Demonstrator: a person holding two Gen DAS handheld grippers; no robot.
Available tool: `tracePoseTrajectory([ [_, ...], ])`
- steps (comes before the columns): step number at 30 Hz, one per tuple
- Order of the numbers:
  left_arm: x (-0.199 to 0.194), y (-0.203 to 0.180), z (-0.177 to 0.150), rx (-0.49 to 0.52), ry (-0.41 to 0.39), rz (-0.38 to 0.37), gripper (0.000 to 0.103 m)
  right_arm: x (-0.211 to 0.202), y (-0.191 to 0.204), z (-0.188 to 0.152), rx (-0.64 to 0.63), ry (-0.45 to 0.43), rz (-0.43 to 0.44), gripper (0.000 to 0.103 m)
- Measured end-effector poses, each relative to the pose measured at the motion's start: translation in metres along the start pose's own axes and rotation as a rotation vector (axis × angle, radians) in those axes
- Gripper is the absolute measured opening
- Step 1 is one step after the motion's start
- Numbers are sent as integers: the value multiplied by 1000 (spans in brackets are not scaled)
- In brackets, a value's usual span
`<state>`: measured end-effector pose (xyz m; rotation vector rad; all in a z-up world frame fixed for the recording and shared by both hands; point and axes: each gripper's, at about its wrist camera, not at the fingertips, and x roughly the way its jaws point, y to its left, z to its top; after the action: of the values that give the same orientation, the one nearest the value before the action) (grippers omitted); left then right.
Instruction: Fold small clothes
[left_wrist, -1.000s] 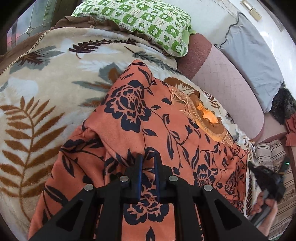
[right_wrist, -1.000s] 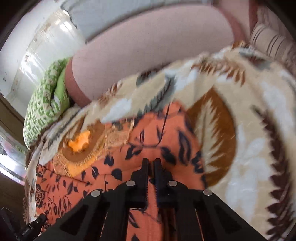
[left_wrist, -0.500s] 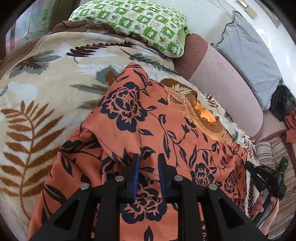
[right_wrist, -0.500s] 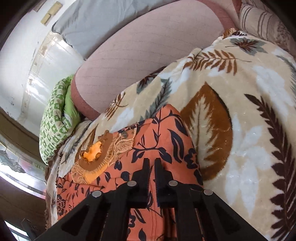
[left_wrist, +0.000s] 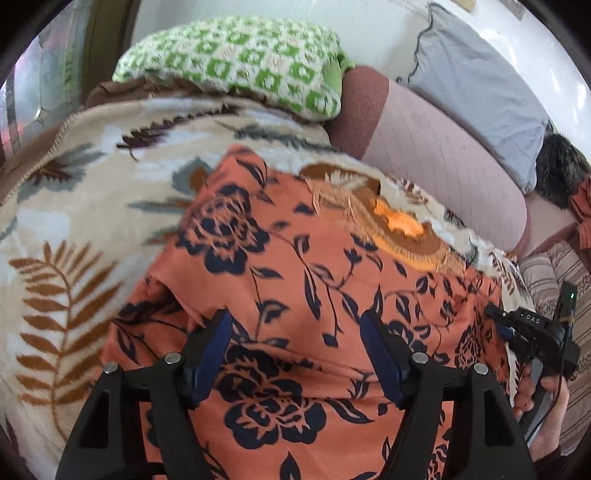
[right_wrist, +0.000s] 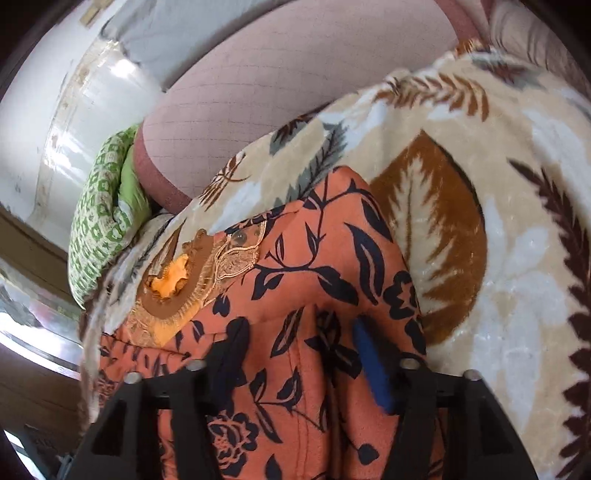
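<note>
Left wrist view: left gripper (left_wrist: 295, 332) jaws opening, now wide, released; orange floral garment (left_wrist: 295, 280) dropped flat on leaf-print blanket (left_wrist: 66, 221). Right gripper (right_wrist: 299, 339) also opening, fabric loose between pads. Fold laid; regrasp next.

right gripper (right_wrist: 295, 354): jaws opening, apart over orange floral garment (right_wrist: 295, 280), cloth between them, not pinched | garment lies on leaf-print blanket (right_wrist: 480, 192) | pink bolster (right_wrist: 280, 81), green pillow (right_wrist: 99, 229) behind

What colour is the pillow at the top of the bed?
The pillow is white with a green flower check pattern, seen best in the left wrist view.
</note>
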<state>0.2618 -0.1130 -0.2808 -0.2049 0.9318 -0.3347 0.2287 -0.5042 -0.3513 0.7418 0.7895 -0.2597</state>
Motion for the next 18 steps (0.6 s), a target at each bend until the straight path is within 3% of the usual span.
tracePoseTrajectory([
  [1,2,0,-1,2,5,4,72,2,3,1,-19,13,20,5],
  [2,3,-1,-2,7,7,10,72,5,6,-1,-17,40,44,5],
  [4,4,1,-1,11,7,16,72,3,17,-4,-66,23,1,5],
  [10,2,11,4,-25,-2,14,72,-41,28,-1,-107,-115,-82,5],
  [12,3,12,4,-28,1,12,72,-47,22,1,-83,-123,-100,5],
  [14,4,10,3,-16,6,17,72,-37,13,1,-62,-85,-133,5],
  [16,6,9,2,2,14,29,72,-10,-4,0,-15,12,-144,9],
  [18,7,9,2,6,16,36,72,-11,-16,3,83,12,-87,10],
])
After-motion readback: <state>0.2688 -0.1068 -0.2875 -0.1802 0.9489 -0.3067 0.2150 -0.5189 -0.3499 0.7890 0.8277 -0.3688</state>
